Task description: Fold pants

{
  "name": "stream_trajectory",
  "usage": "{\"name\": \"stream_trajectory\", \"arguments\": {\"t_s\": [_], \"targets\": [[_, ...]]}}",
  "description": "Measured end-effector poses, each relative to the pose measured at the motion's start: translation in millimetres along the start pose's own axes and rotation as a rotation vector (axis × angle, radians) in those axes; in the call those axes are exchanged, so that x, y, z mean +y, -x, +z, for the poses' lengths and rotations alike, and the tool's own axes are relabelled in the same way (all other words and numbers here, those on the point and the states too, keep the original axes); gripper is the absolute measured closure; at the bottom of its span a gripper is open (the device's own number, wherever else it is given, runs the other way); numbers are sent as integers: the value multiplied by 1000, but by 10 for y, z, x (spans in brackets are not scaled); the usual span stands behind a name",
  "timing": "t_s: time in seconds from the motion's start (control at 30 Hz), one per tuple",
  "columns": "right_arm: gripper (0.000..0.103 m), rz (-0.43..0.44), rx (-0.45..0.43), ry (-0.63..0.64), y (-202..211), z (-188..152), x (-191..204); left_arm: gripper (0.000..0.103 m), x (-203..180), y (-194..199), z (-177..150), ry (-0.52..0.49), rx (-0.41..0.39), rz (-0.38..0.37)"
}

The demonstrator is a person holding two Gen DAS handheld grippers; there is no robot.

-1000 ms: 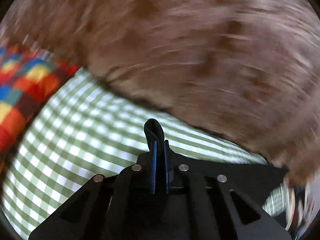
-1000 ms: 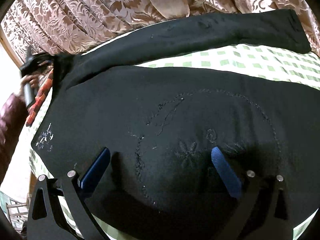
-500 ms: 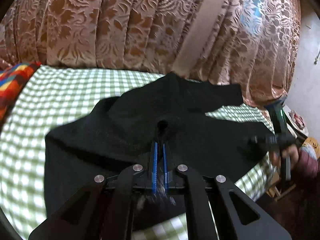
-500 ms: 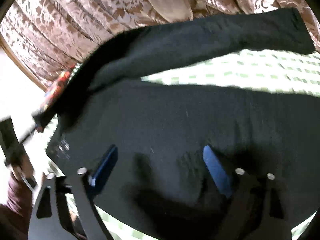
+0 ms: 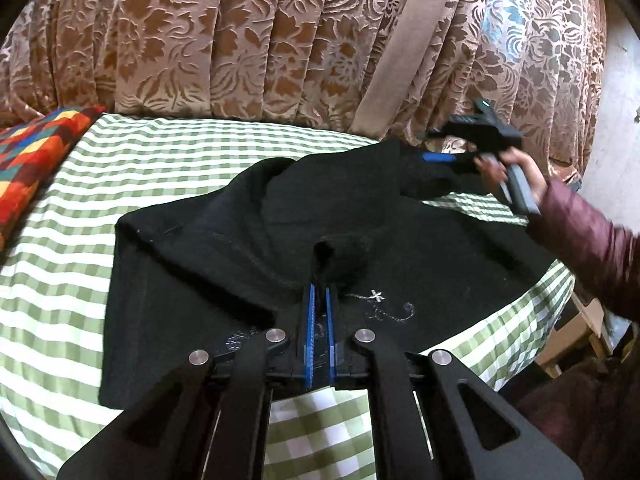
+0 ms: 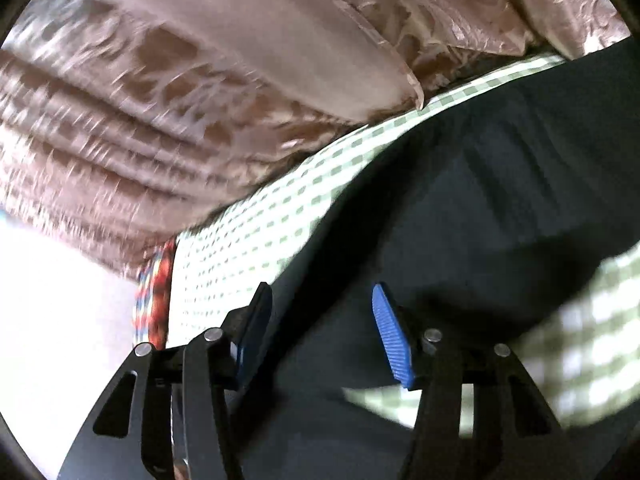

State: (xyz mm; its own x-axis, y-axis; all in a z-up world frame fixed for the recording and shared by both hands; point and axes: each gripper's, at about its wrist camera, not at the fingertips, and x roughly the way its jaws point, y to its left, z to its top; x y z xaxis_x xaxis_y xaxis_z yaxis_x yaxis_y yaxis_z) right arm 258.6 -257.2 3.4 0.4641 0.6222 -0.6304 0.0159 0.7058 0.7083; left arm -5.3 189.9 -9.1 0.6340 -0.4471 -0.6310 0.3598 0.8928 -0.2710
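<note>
The black pants lie spread over the green-checked bed, filling the middle of the left wrist frame, with white embroidery near lower centre. The left gripper is pinched tight on a raised fold of the pants at centre bottom, its blue pads almost together with black cloth humped up just beyond them. At upper right of that frame the right gripper shows in a hand with a maroon sleeve, one blue pad beside the far edge of the pants; whether it touches the cloth there I cannot tell. In the right wrist frame — blurred throughout — the right gripper stands with its jaws wide apart and nothing clamped between them, the pants dark across the right and lower frame beneath it. A brown floral curtain fills the top of both frames, and a bright patchwork pillow sits at the left edge — partly cut off.
</note>
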Motion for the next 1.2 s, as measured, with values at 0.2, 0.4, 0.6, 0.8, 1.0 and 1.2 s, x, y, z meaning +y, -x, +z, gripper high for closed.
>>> {"name": "stream_trajectory", "arguments": {"t_s": [0.2, 0.4, 0.6, 0.8, 1.0, 1.2], "targets": [[93, -114, -8, -70, -410, 472, -108, 100, 45, 54, 60, -15, 4, 21], [95, -89, -71, 27, -63, 313, 5, 99, 383, 212, 514, 14, -129, 216], [95, 40, -140, 118, 657, -332, 115, 99, 674, 289, 866, 55, -250, 363], [97, 70, -84, 163, 998, -1298, -14, 99, 801, 257, 476, 158, -184, 362], [97, -9, 29, 118, 716, -1873, -362, 98, 981, 168, -185, 393, -35, 377], [97, -9, 38, 88, 593, -1960, -525, 98, 1249, 544, -688, 787, -66, 266]]}}
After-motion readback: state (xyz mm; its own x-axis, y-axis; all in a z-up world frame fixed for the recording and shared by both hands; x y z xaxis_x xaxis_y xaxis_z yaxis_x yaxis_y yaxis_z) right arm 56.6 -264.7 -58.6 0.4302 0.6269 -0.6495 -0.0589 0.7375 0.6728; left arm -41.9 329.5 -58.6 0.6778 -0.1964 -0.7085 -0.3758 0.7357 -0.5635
